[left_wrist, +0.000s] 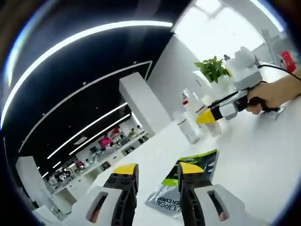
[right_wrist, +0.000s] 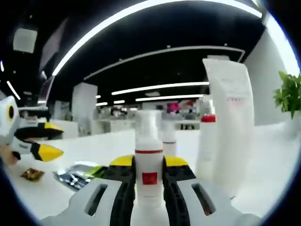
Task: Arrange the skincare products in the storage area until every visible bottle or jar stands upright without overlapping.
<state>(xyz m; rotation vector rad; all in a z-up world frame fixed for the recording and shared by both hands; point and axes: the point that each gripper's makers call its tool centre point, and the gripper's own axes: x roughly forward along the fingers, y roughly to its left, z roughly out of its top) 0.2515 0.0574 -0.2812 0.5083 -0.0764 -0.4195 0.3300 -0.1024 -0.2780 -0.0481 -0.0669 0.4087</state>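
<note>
A white pump bottle (right_wrist: 148,141) with a red band and red label stands upright between my right gripper's (right_wrist: 149,165) yellow-tipped jaws, which are shut on its sides. Just beyond it stand a tall white tube (right_wrist: 230,117), a red-capped bottle (right_wrist: 207,141) and a smaller white bottle (right_wrist: 169,136). In the left gripper view the right gripper (left_wrist: 207,117), held by a hand (left_wrist: 275,94), reaches into that cluster of bottles (left_wrist: 190,125). My left gripper (left_wrist: 157,172) hangs open over the white table with nothing between its jaws. It also shows at the left of the right gripper view, as the left gripper (right_wrist: 40,141).
A green and silver sachet (left_wrist: 188,181) lies flat on the white table (left_wrist: 254,165) just past my left jaws; that sachet (right_wrist: 77,176) sits beside a small brown packet (right_wrist: 32,174). A potted plant (left_wrist: 214,68) stands behind the bottles.
</note>
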